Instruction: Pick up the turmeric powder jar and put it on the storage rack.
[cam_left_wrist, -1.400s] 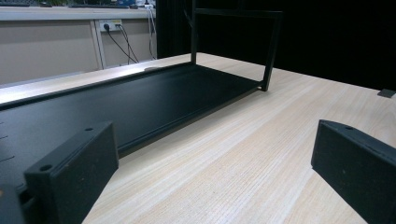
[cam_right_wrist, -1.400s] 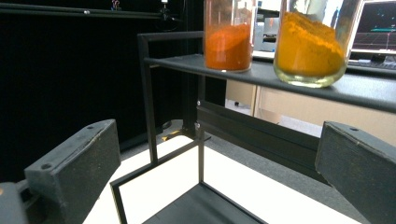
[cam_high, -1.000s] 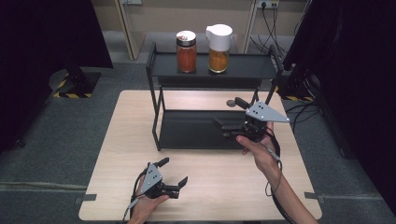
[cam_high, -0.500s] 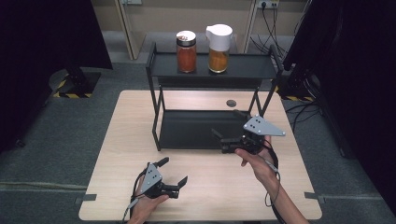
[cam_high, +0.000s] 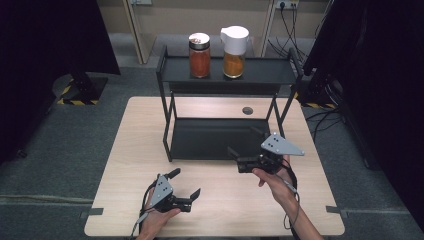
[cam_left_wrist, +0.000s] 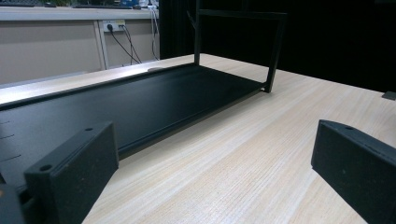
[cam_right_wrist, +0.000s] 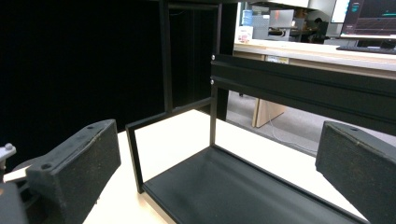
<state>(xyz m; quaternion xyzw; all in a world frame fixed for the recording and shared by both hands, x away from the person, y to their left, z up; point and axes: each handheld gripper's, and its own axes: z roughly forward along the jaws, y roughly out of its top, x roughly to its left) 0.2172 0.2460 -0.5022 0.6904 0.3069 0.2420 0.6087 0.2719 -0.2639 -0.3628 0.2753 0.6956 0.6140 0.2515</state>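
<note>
A black two-tier rack (cam_high: 175, 120) stands at the back of the wooden table (cam_high: 140, 150). On its top shelf are a jar of red contents (cam_high: 199, 56) and a white-lidded jug of orange contents (cam_high: 234, 52). My right gripper (cam_high: 245, 142) hovers open at the front right of the lower shelf (cam_high: 210, 137), jaws pointing left and away with nothing between them. Its own view looks across the lower shelf (cam_right_wrist: 233, 186) under the top shelf (cam_right_wrist: 303, 88). My left gripper (cam_high: 185, 182) rests open near the table's front edge. The left gripper (cam_left_wrist: 212, 182) faces the lower shelf (cam_left_wrist: 140, 102).
A round cable hole (cam_high: 247, 110) sits in the table behind the rack. Bare wood lies left and right of the rack and along the front. Cables (cam_high: 295, 30) and dark stands surround the table on the floor.
My right gripper has come down and toward the person, from beside the rack's right post to the front of the lower shelf. The left gripper has not moved.
</note>
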